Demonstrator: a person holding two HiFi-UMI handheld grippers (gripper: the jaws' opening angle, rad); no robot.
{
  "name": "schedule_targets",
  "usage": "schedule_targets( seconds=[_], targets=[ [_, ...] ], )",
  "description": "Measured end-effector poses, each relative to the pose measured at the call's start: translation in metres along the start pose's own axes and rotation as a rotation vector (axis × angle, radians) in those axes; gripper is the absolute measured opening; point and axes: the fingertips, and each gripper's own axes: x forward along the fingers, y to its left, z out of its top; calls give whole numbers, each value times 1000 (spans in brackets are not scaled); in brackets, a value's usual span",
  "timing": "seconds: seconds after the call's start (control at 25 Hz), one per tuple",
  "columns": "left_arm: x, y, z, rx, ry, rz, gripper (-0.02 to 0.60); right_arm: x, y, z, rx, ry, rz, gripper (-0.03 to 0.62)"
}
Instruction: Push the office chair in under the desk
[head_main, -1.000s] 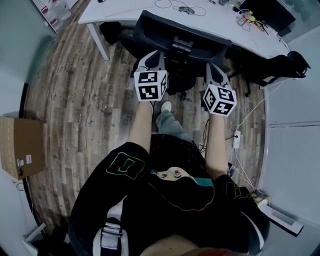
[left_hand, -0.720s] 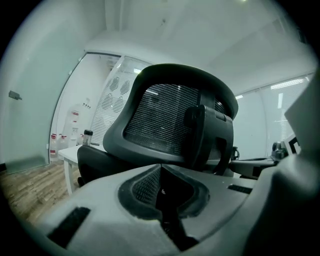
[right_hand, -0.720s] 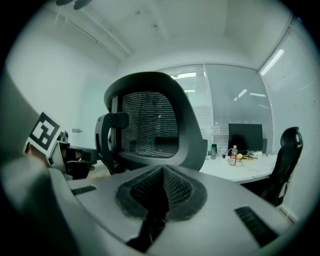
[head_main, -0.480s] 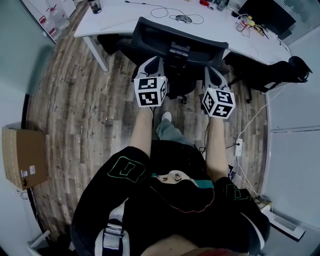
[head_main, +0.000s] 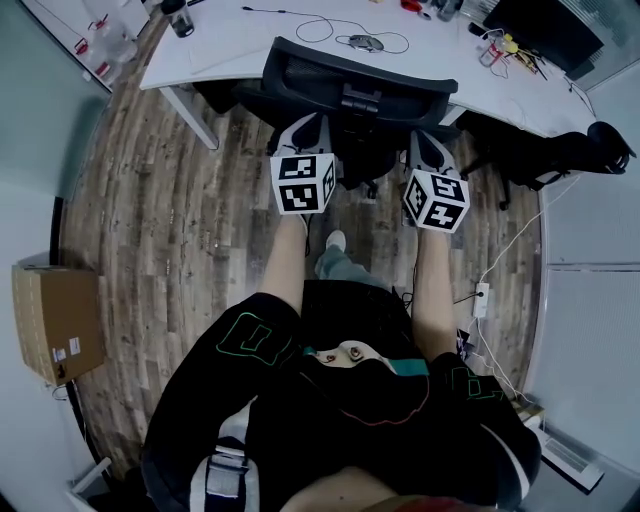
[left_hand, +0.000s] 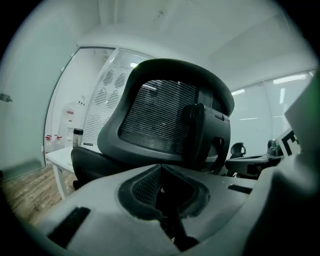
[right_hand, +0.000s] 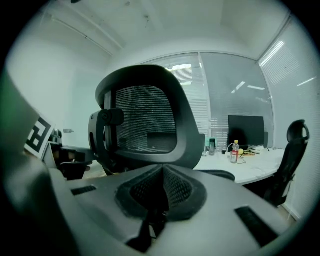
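Plainly, the office chair (head_main: 350, 85) is most of the way home: its seat is tucked beneath the desk (head_main: 230, 45) and its mesh backrest stands just off the desk's near edge. The left gripper (left_hand: 160, 167) and the right gripper (right_hand: 161, 170) sit on the side of the backrest away from the desk, one toward each end of it. Each has its jaws pressed together with nothing between them.

The main risk, as I judge it, is an uneven shove. If one side leads, the chair swivels and goes in crooked against the desk. Closed tips could also skid off the curved rim or dig into the mesh. An armrest might knock the tabletop edge, and a second chair (head_main: 560, 150) stands at the desk's right end.

Whether either gripper actually touches the backrest, I cannot tell. The base and casters are hidden beneath the seat, the armrests are hard to make out, and the space under the desk is out of sight.
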Motion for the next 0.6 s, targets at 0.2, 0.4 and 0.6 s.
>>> schedule_targets(
  seconds=[0.2, 0.4, 0.6],
  targets=[
    [35, 6, 7, 26, 14, 3, 8, 31, -13, 12, 35, -32, 14, 5],
    [63, 13, 9, 43, 30, 12, 8, 61, -27, 16, 54, -31, 16, 5],
    [94, 15, 15, 33, 16, 3, 8, 91, -38, 23, 56, -30, 34, 5]
  ],
)
